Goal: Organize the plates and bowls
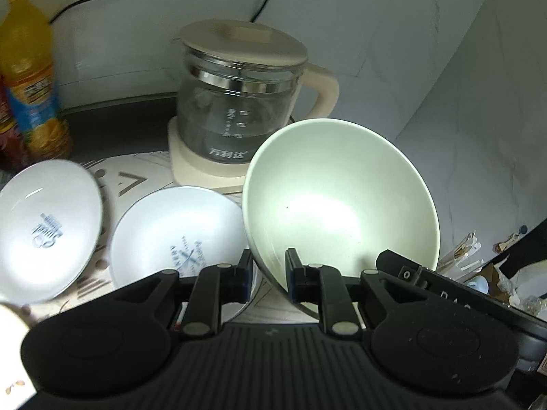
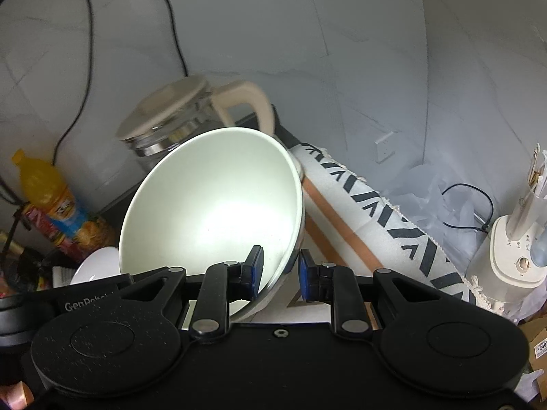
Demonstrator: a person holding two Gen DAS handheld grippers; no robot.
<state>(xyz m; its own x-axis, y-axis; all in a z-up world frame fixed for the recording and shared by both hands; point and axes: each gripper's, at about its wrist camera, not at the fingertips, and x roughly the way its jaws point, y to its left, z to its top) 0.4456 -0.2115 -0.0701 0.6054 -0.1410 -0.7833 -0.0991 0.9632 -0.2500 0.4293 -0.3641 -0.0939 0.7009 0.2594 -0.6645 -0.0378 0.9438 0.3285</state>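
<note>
A pale green bowl (image 1: 342, 205) hangs tilted above the table, its inside facing both cameras. My left gripper (image 1: 270, 264) is shut on its left rim, with one finger inside the bowl and one outside. In the right wrist view the same bowl (image 2: 212, 212) has its right rim pinched by my right gripper (image 2: 281, 266). Two white dishes with blue print lie on the patterned mat (image 1: 126, 184): one at the left (image 1: 48, 229) and one just left of the bowl (image 1: 177, 235).
A glass kettle (image 1: 239, 102) on a cream base stands right behind the bowl. An orange juice bottle (image 1: 30, 78) is at the far left by the wall. The mat's fringed edge (image 2: 393, 225) hangs to the right, with a white appliance (image 2: 512, 256) and cables beyond.
</note>
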